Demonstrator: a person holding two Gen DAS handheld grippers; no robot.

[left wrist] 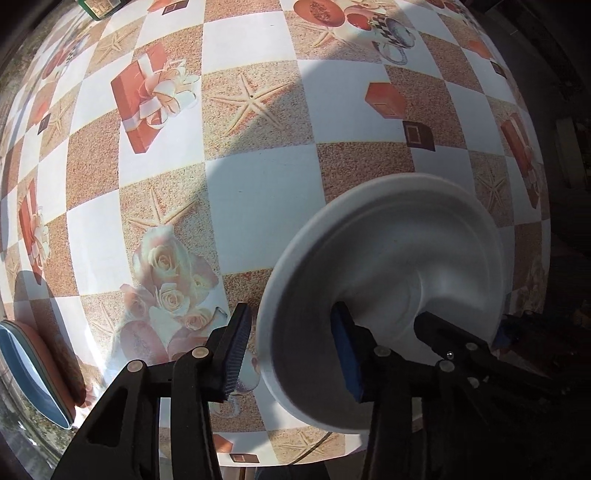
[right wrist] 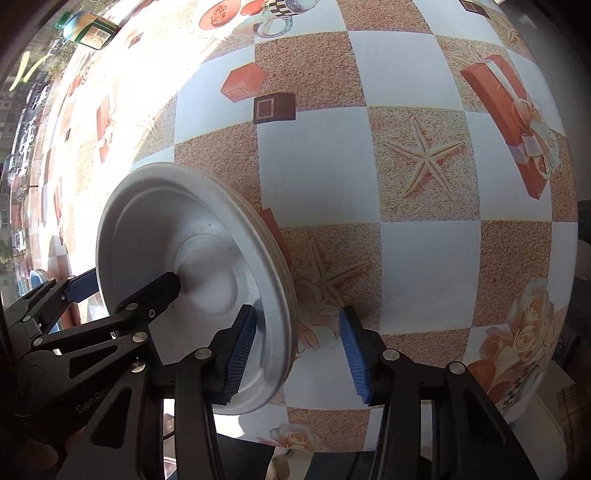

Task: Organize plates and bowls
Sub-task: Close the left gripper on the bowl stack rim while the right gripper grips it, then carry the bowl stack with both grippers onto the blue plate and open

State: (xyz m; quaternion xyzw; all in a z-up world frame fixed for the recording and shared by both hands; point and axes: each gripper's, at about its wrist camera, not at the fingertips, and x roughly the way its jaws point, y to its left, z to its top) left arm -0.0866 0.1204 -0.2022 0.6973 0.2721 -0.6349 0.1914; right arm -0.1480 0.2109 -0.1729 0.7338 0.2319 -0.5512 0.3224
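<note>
A white plate [left wrist: 391,266] stands tilted on edge above the patterned table; it also shows in the right wrist view [right wrist: 192,236]. My left gripper [left wrist: 291,354] is open with the plate's near rim between its blue pads. My right gripper [right wrist: 297,354] is open too, with the plate's opposite rim between its pads. The other gripper's black finger [left wrist: 443,332] reaches into the plate's bowl in the left wrist view, and likewise in the right wrist view [right wrist: 155,295]. A stack of a blue and an orange plate [left wrist: 33,369] sits at the table's left edge.
The table [left wrist: 266,177] carries a checked cloth with starfish, roses and gift boxes. A green box [right wrist: 92,33] lies at the far edge. The table's near edge runs just behind both grippers.
</note>
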